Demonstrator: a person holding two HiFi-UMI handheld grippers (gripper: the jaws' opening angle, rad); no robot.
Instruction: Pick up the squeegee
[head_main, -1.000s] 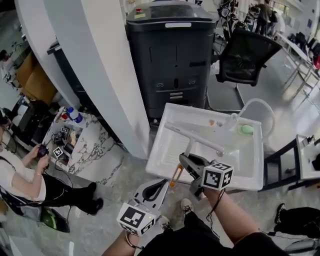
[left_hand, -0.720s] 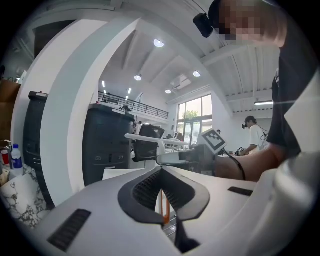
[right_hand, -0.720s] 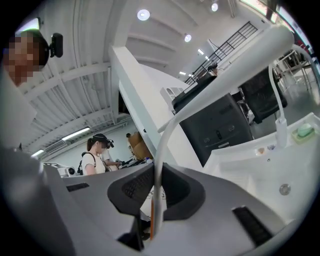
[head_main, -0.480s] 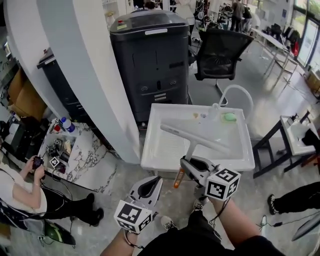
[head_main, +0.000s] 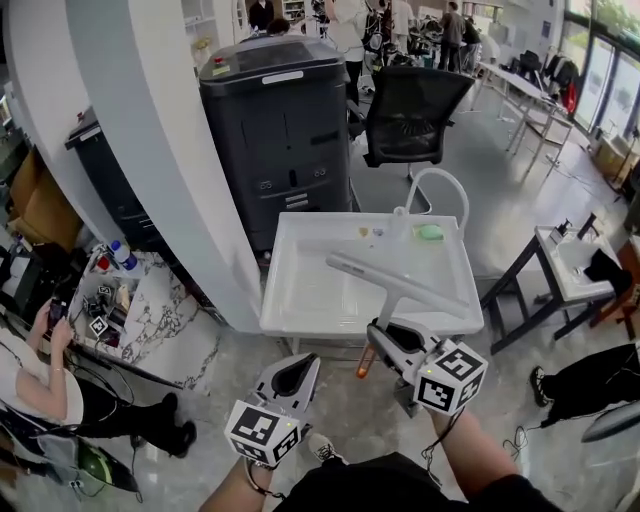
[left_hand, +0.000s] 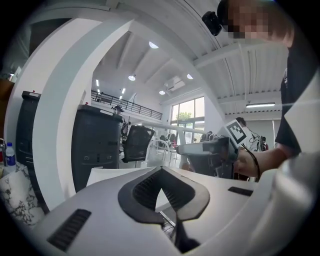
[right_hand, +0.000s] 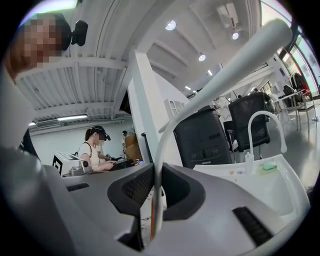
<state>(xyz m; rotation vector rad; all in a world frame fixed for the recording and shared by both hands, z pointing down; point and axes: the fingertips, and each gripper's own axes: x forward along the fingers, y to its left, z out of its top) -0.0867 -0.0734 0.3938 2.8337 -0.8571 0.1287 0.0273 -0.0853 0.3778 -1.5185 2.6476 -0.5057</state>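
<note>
My right gripper (head_main: 387, 338) is shut on the thin handle of the white squeegee (head_main: 400, 282). The long blade hangs level over the front of the white sink basin (head_main: 300, 300). The handle's orange end (head_main: 362, 368) sticks out below the jaws. In the right gripper view the squeegee (right_hand: 220, 80) curves up and to the right from between the pads of the right gripper (right_hand: 156, 170). My left gripper (head_main: 298, 375) hovers in front of the basin, lower left of the right one. It is shut with nothing in it, and the left gripper view shows the tips of the left gripper (left_hand: 161, 169) meeting.
The basin has a curved white faucet (head_main: 440, 185) and a green sponge (head_main: 430, 232) at its back. Behind stand a black machine (head_main: 280, 130) and an office chair (head_main: 410, 115). A white pillar (head_main: 160, 150) rises at left, beside a marble table (head_main: 135, 300) and a seated person (head_main: 40, 380).
My right gripper has risen and rolled with the squeegee in it, lifting the blade off the basin. The left gripper has drifted a little sideways, still shut.
</note>
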